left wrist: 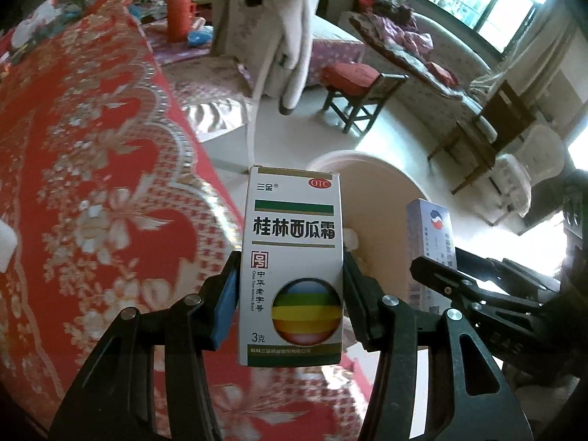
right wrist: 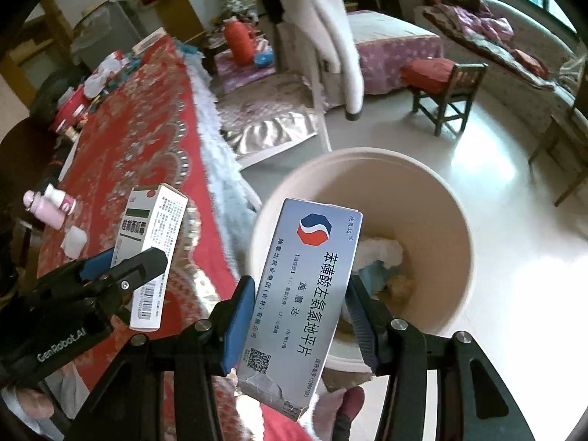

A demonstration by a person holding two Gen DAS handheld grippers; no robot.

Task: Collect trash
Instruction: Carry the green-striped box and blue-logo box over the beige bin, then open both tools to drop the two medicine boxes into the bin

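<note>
My left gripper (left wrist: pixel 292 275) is shut on a white medicine box with a green band and a rainbow circle (left wrist: pixel 294 257), held upright over the table's edge; it also shows in the right wrist view (right wrist: pixel 150 253). My right gripper (right wrist: pixel 299 301) is shut on a silver-blue medicine box with a red and blue logo (right wrist: pixel 305 294), held above the near rim of a cream bin (right wrist: pixel 441 198). That box also shows in the left wrist view (left wrist: pixel 431 242). The bin (left wrist: pixel 371 176) stands on the floor and holds crumpled tissue (right wrist: pixel 382 250).
A table with a red floral cloth (left wrist: pixel 92 183) lies to the left. On it are a pink bottle (right wrist: pixel 47 205), a white wad (right wrist: pixel 75 240) and clutter at the far end. A stool with a red cushion (right wrist: pixel 441 84), a hanging white coat (right wrist: pixel 330 36) and sofas stand beyond.
</note>
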